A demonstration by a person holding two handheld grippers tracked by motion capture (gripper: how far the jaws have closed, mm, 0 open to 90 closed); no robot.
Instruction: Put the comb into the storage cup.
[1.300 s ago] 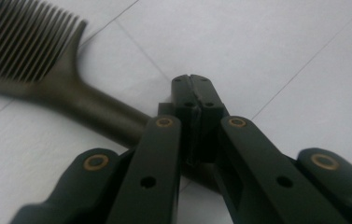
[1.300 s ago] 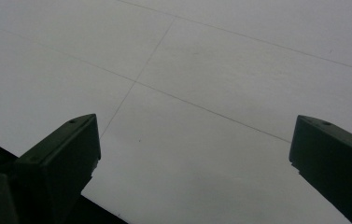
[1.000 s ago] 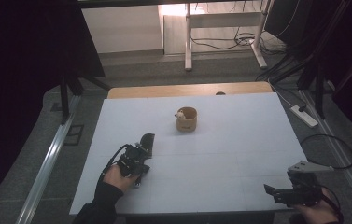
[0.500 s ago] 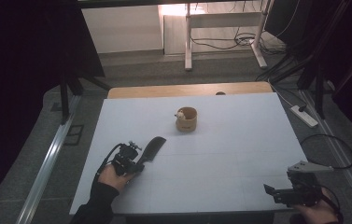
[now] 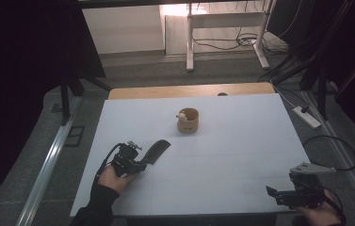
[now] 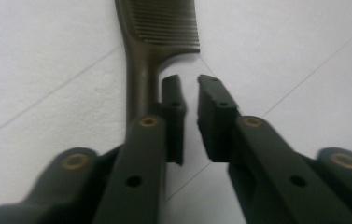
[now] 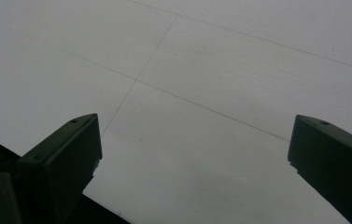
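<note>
A: Two hand-held grippers appear in the high view. The left hand-held gripper (image 5: pixel 140 165) lies at the lower left of the frame, on the white surface (image 5: pixel 241 141). The right hand-held gripper (image 5: pixel 271 192) sits at the lower right, near the surface's front edge.

B: How do the left one's jaws stand?

A: Slightly apart. In the left gripper view a narrow gap shows between the pads, and bare surface is visible through it. The jaws have just been opening, and nothing is between them.

B: And the dark comb (image 6: pixel 157 42)?

A: It lies flat on the surface. In the left gripper view its handle runs just beside the left-hand jaw, on the outer side, and its toothed head fills the upper centre of the frame. In the high view the comb (image 5: pixel 157 149) extends from the gripper's tip toward the upper right.

B: The right hand-held gripper (image 7: pixel 194 154)?

A: Its jaws stand wide apart over bare surface, holding nothing.

B: Anything else on the surface?

A: A small tan cup (image 5: pixel 188 120) stands near the frame's centre, well apart from the comb.
</note>
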